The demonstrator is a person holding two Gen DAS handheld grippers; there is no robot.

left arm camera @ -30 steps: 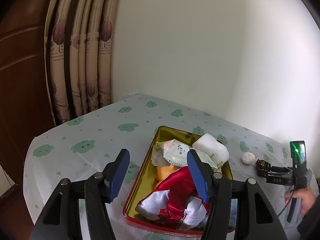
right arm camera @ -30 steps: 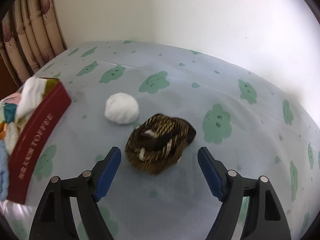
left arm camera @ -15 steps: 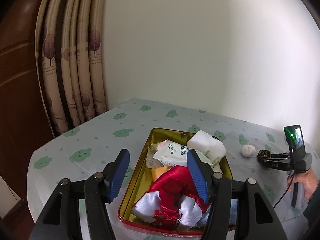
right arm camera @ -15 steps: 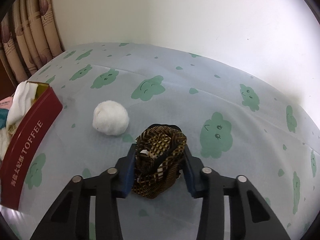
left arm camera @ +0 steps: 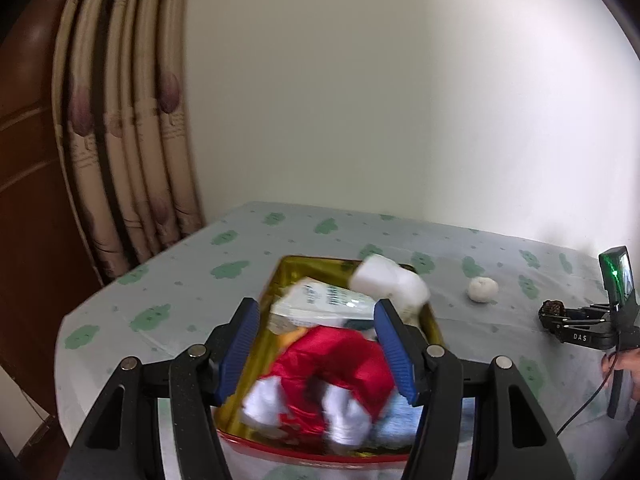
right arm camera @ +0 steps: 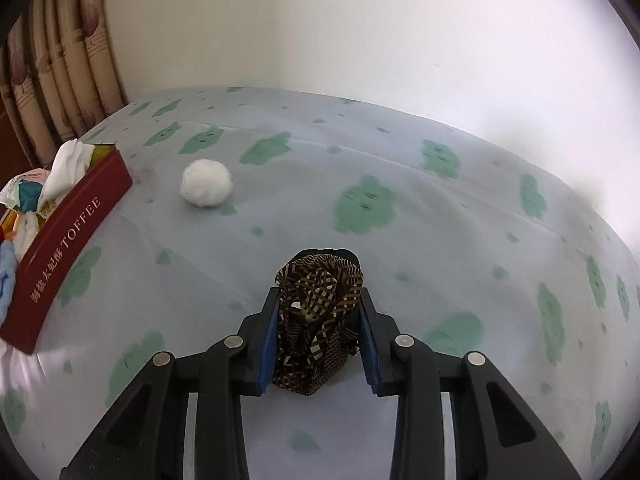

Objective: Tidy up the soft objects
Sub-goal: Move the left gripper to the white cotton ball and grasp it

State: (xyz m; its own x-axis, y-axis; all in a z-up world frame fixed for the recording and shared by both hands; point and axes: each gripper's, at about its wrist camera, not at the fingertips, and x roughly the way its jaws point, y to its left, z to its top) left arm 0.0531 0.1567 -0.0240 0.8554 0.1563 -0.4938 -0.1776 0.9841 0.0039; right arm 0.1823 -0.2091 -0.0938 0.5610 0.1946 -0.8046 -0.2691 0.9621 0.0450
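Note:
My right gripper [right arm camera: 319, 322] is shut on a bunched brown-and-gold patterned cloth [right arm camera: 318, 312] and holds it over the tablecloth. It also shows at the far right of the left wrist view [left arm camera: 552, 312]. A white cotton ball [right arm camera: 206, 188] lies on the table between the cloth and the red toffee tin [right arm camera: 68, 236]. My left gripper [left arm camera: 316, 344] is open and empty above the tin [left arm camera: 276, 292], which holds a red-and-white garment [left arm camera: 332, 376], a white packet [left arm camera: 324, 300] and a white soft block [left arm camera: 390, 284].
The table [right arm camera: 400, 184] has a pale cloth with green cloud prints. A white wall stands behind it. Patterned curtains [left arm camera: 128, 152] and a brown wooden panel [left arm camera: 28, 200] are at the left. The table edge falls off at the left.
My right gripper closed on the patterned cloth and lifted it off the table. My left gripper tilted up and drew back a little over the tin, staying open.

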